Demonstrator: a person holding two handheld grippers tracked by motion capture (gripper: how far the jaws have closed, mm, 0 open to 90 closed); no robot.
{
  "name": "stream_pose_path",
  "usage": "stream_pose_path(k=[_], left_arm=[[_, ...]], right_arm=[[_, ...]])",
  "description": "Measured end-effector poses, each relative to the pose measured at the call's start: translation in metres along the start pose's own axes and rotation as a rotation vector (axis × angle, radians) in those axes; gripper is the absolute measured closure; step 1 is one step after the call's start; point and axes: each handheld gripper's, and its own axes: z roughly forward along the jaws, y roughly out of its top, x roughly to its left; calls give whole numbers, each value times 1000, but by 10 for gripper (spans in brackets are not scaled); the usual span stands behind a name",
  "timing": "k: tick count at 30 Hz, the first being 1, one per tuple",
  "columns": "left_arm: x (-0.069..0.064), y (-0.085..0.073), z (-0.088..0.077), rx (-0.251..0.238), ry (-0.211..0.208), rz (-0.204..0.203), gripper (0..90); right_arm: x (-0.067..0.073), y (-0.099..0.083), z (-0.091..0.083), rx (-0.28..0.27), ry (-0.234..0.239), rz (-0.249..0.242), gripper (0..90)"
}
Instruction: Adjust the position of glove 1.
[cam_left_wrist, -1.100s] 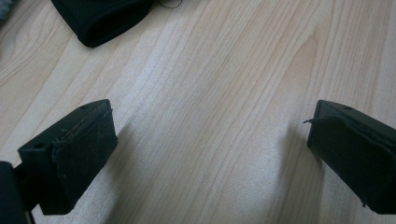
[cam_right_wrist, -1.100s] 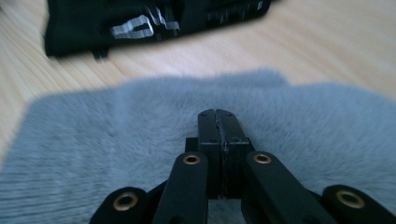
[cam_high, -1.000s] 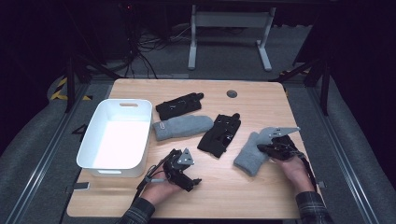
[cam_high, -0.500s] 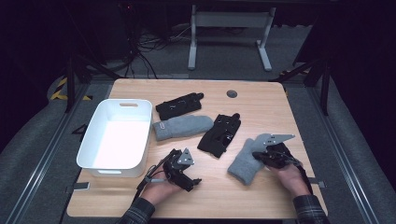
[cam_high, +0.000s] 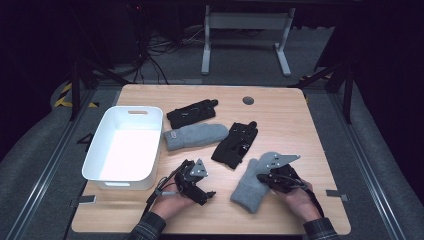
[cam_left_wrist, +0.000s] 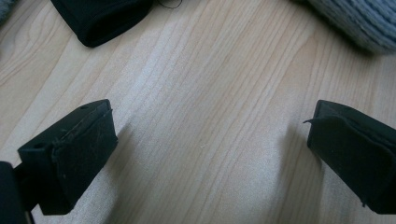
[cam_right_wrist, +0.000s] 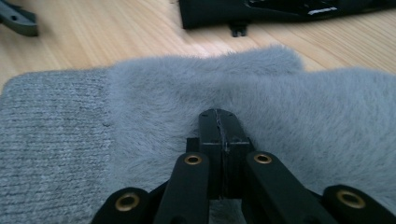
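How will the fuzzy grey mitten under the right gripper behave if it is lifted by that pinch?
The fuzzy grey mitten looks soft and limp, so it would probably droop from the right gripper, whose jaws are shut on a fold of its pile. Likely light, and the fuzzy pile and knit cuff should resist slipping.

tub (cam_high: 125, 145) left on table (cam_high: 290, 120), four gloves right (one (cam_high: 252, 185) nearest the person)

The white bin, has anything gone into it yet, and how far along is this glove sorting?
Nothing looks done: the white bin is empty. In hand: the right gripper is shut on the near grey mitten, while the left gripper rests open on the table. Probably left: that mitten, the other grey mitten and two black gloves.
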Motion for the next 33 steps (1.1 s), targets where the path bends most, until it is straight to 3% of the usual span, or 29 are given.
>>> stream_pose_path(k=[4, 9, 13, 16, 27, 33], left_arm=[[0, 0, 0, 0, 0, 0, 16], [0, 0, 0, 0, 0, 0, 16], [0, 0, 0, 0, -1, 0, 16], [0, 0, 0, 0, 0, 0, 16], [0, 0, 0, 0, 0, 0, 16], [0, 0, 0, 1, 0, 0, 16]], right_arm=[[-4, 7, -11, -66, 8, -7, 900], [-39, 23, -19, -124, -44, 22, 900], [-63, 23, -6, -79, -73, 47, 900], [-69, 17, -2, -39, -82, 59, 900], [-59, -14, -23, -3, -102, 92, 900], [-55, -25, -37, -71, -94, 108, 896]])
